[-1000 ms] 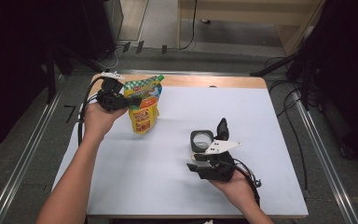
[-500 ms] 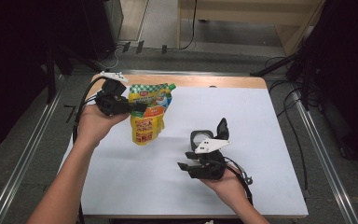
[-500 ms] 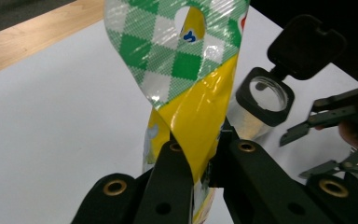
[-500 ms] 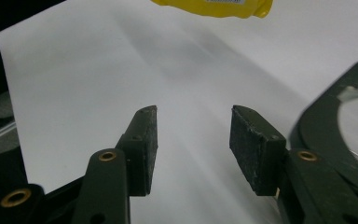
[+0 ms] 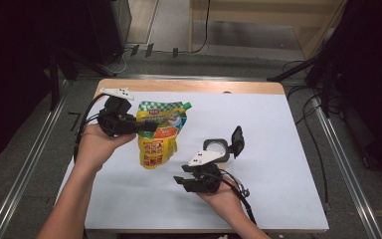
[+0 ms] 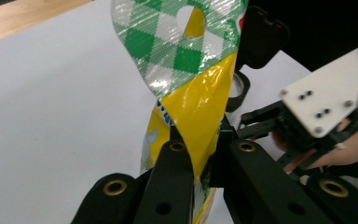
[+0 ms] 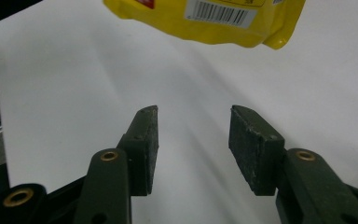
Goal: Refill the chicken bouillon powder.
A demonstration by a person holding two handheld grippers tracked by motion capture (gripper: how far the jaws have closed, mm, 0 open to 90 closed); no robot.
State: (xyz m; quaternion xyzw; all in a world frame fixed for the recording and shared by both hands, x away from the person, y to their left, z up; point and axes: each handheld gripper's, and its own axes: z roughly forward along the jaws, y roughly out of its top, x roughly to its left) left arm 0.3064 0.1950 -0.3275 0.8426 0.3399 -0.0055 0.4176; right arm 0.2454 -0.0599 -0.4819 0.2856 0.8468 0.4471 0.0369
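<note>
A yellow refill pouch [image 5: 157, 138] with a green checked top hangs tilted above the white table [image 5: 288, 124]. My left gripper [image 5: 146, 127] is shut on its upper left edge. In the left gripper view the jaws of that gripper [image 6: 198, 144] pinch the yellow film of the pouch [image 6: 200, 93]. My right gripper [image 5: 181, 183] is held open just below and to the right of the pouch, jaws pointing left. In the right gripper view this gripper [image 7: 193, 140] has nothing between its pads, and the pouch's bottom edge [image 7: 214, 16] with a barcode hangs ahead of it.
A small black round container [image 5: 218, 148] with its hinged lid [image 5: 237, 142] standing open sits on the table just behind my right gripper. The same container [image 6: 239, 88] appears in the left gripper view. Cables trail from both grippers. Metal rails flank the table.
My left gripper has carried the pouch rightward and toward the table's middle, off the surface. My right gripper has drawn back leftward from the container.
</note>
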